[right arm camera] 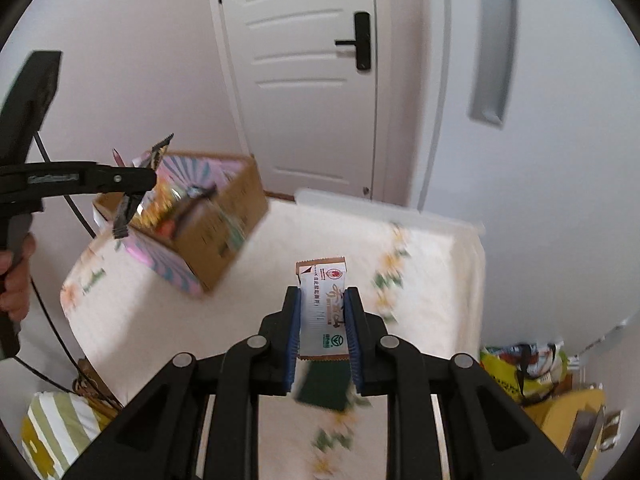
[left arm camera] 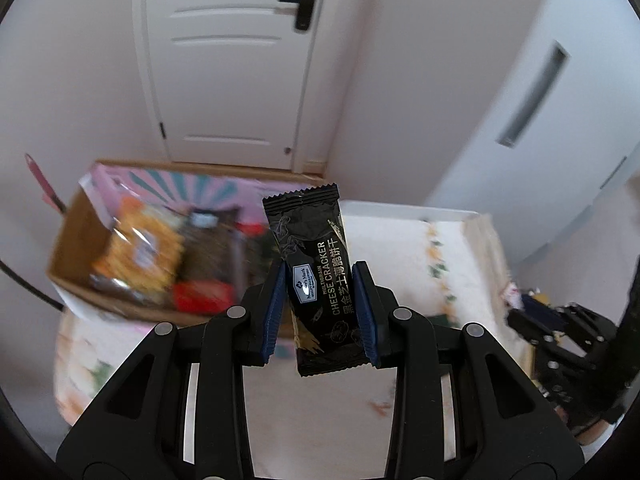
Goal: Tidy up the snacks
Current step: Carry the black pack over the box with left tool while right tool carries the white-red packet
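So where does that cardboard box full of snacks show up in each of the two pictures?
Left wrist view: the cardboard box sits at middle left, blurred, behind and left of the held black cracker packet.
Right wrist view: the box is at upper left, at the table's far left corner.
Shared landmark: the white door with its black handle, behind the table.

Both grippers are raised and closed on a packet.
The left gripper [left arm camera: 322,306] and the right gripper [right arm camera: 323,336] point downward; a hand [right arm camera: 16,276] holds the left handle.
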The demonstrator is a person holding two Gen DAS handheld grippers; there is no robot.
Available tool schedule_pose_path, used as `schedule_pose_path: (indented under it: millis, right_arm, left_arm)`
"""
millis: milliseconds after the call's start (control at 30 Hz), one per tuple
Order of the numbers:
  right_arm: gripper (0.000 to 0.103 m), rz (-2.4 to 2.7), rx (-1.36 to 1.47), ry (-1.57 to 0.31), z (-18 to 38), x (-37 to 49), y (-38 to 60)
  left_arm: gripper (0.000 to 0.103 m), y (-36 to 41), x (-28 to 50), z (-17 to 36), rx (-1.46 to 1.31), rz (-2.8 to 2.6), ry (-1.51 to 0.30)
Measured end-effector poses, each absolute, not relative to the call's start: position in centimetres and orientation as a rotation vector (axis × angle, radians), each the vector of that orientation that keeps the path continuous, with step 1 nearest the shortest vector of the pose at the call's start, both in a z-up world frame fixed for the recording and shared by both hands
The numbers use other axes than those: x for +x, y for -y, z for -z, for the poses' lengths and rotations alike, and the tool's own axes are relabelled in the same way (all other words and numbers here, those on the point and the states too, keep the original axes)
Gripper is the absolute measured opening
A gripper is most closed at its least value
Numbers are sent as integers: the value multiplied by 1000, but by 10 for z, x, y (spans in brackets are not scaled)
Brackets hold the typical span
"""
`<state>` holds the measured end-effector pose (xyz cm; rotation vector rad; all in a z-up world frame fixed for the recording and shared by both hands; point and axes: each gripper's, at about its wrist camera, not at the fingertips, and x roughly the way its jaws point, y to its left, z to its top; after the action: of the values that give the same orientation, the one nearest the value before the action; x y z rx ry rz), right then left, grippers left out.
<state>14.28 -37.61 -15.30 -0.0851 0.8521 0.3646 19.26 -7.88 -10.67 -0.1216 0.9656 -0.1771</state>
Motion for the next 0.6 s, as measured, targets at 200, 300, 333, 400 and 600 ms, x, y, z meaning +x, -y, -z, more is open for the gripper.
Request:
schedule_pose_path:
  millis: [200,300,333,400,600]
  right_arm:
    - [19,-400,-51,-841,134,170,317]
    - [19,-415,-32,-844,133,184,287]
    - [19,-420,-26,-847,134,190,274]
    - [19,-423,-22,-856,137,197,256]
    - [19,-425,-1,-902,149,215,213]
  left_arm:
    - [30,17,241,114,-76,143,-1011]
    - [30,-7,261,130,-67,145,-1052]
    - [30,-13,266,137,-62,145,-1068]
    - [30,-26,276,152,-58,148,-1099]
    - [30,-56,286,185,-50,160,-1162]
